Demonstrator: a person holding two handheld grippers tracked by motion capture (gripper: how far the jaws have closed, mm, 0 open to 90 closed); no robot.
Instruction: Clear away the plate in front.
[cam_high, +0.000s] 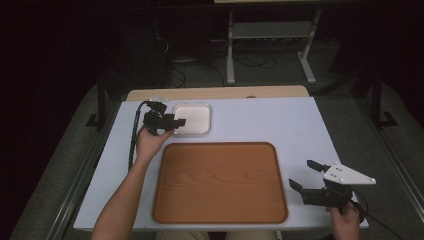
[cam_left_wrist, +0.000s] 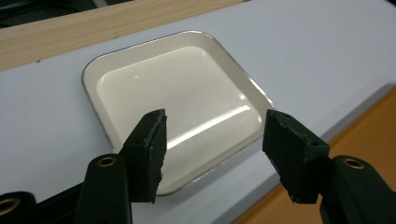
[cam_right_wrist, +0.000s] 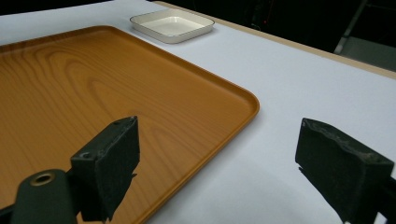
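Nothing moved yet, far as I can tell.
White dish (cam_left_wrist: 175, 100) sits on the table (cam_high: 260, 122) behind an empty wooden tray (cam_high: 220, 182); left gripper (cam_left_wrist: 212, 140) hovers over its near edge, spread, right gripper (cam_right_wrist: 233, 163) spread beside the tray.

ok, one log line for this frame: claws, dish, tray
left claw: open, over white dish near edge | right claw: open, beside wooden tray right edge | dish: empty | tray: empty

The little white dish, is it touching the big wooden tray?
Apart. In the high view, a strip of white table runs between the white dish and the wooden tray.
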